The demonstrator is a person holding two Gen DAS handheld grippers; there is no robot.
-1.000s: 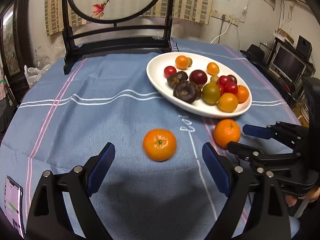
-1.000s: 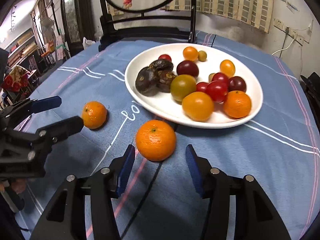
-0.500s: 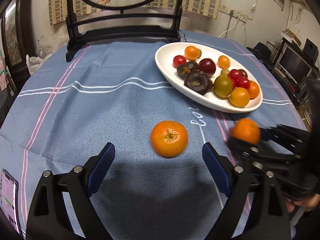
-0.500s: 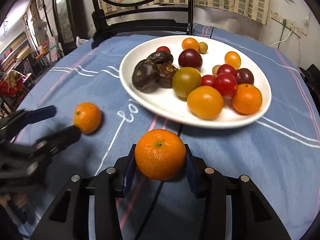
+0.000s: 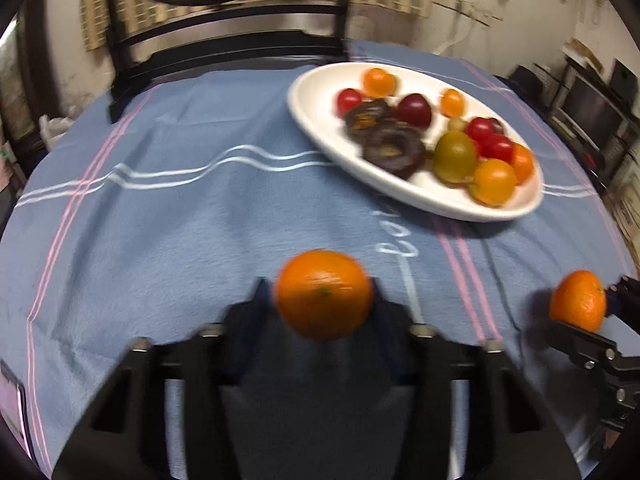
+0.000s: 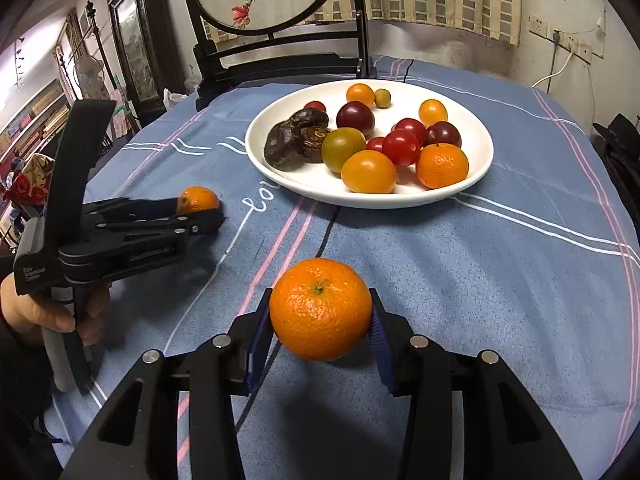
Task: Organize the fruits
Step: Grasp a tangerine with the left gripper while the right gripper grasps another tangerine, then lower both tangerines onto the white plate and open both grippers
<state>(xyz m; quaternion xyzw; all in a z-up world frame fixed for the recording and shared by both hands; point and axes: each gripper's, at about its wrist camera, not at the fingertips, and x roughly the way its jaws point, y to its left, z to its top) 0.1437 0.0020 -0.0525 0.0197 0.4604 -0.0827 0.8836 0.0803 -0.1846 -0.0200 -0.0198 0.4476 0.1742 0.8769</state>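
Room: cluttered, striped curtain on the far wall, dark wooden chair (image 6: 280, 60) with a round painted panel at 12 o'clock behind the table.
Tablecloth (image 6: 520, 280): blue, with white and pink stripes, covering the whole table.
Plate (image 6: 476, 176): white, oval, at 12 o'clock in the right wrist view, at 1 o'clock in the left wrist view (image 5: 320, 128); holds red, orange, green and dark purple fruits, touching one another in a loose heap.
Left gripper (image 5: 323, 300): jaws just closed in, both pads pressed on the sides of a mandarin (image 5: 323, 294); blurred in its own view. Seen from the right wrist view at 9 o'clock (image 6: 200, 210), gripped by a hand (image 6: 44, 312), with the same mandarin (image 6: 198, 199) between the fingertips, low over the cloth; touching the cloth or not, cannot tell.
Right gripper (image 6: 320, 320): jaws just closed in, clamped on a second mandarin (image 6: 320, 308), blue pads (image 6: 378, 340) against both sides, fruit off the cloth with its shadow beneath. Seen at 3 o'clock in the left wrist view (image 5: 580, 304).
Both mandarins: well short of the plate, at its 6 to 7 o'clock side.
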